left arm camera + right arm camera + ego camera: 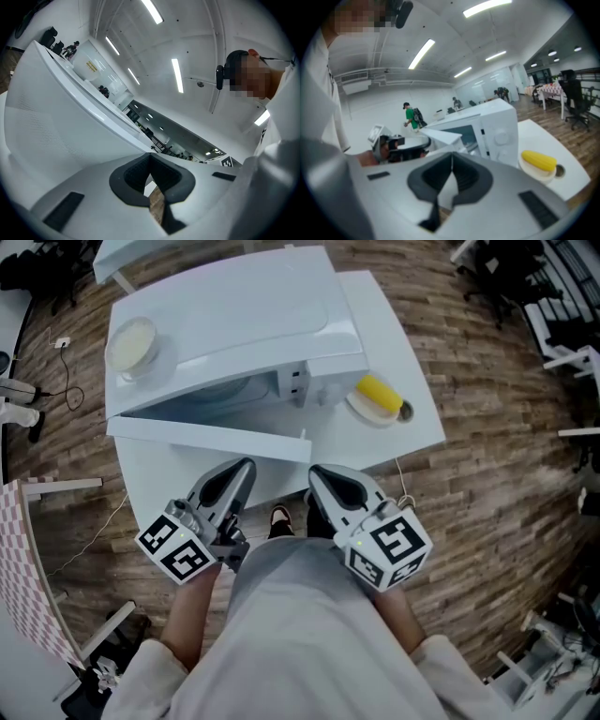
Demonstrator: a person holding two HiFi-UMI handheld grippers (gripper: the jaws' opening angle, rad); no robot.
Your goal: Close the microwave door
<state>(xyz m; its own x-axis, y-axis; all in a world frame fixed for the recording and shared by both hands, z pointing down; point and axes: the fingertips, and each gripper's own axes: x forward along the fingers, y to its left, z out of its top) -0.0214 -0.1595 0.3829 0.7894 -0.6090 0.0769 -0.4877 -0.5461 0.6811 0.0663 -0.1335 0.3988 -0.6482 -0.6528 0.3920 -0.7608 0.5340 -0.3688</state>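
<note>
A white microwave [234,324] stands on a white table [412,418]. Its door [206,437] hangs open, swung out toward me over the table's near edge. My left gripper [247,465] is shut with nothing in it, just below the door's near side. In the left gripper view the jaws [150,158] are closed together and the door's white face [70,122] fills the left. My right gripper [315,471] is also shut and empty, close to the door's free end. The right gripper view shows the microwave [499,126] and the door [440,136] beyond the closed jaws [451,155].
A yellow corn cob [378,393] lies on a small plate to the right of the microwave, also the corn cob [539,161] in the right gripper view. A pale bowl [131,341] sits on the microwave's top left. Wooden floor surrounds the table; chairs and frames stand at the right.
</note>
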